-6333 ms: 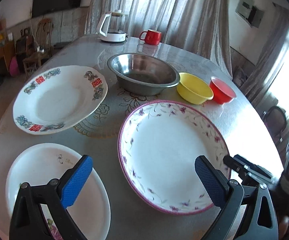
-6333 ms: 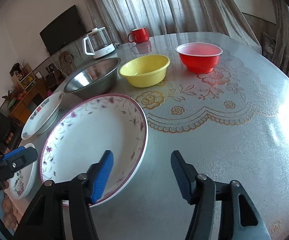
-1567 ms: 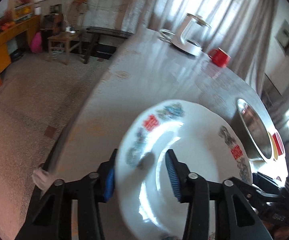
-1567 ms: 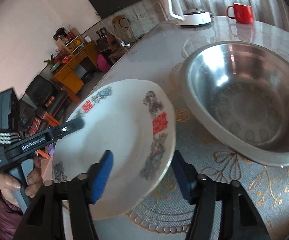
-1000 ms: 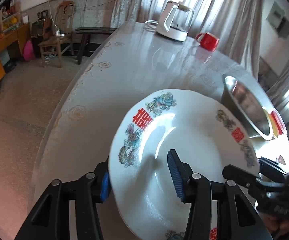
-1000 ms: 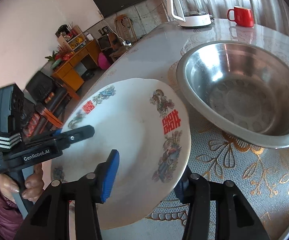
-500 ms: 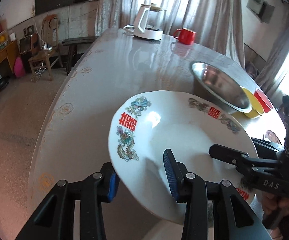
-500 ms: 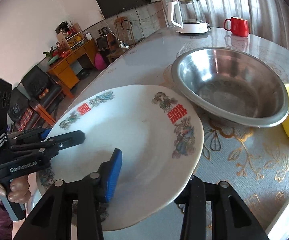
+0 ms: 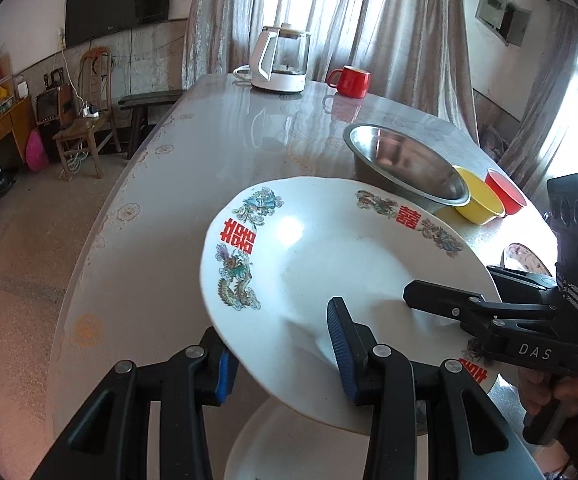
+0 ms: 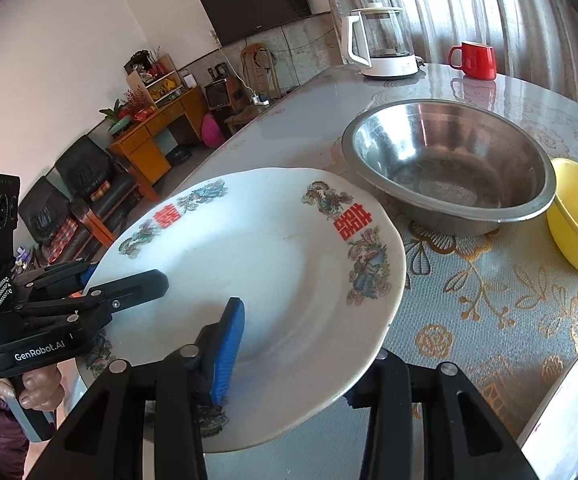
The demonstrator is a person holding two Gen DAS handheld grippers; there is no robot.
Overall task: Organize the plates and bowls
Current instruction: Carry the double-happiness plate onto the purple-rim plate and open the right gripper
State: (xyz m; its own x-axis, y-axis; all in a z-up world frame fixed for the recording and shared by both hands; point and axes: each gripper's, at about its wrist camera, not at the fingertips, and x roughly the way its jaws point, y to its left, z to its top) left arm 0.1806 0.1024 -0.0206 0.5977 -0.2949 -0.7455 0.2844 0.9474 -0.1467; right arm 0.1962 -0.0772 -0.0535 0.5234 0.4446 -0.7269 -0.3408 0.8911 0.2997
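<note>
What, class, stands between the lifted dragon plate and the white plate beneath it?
Nothing visible. The dragon plate, clamped by the left gripper and right gripper, hangs over the white plate.

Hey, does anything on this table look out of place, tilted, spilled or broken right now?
Nothing looks spilled or broken. The one thing off the table is the dragon-pattern plate, held tilted in the air by both tongs, the left tongs and the right tongs, above a smaller white plate. The steel bowl sits upright.
</note>
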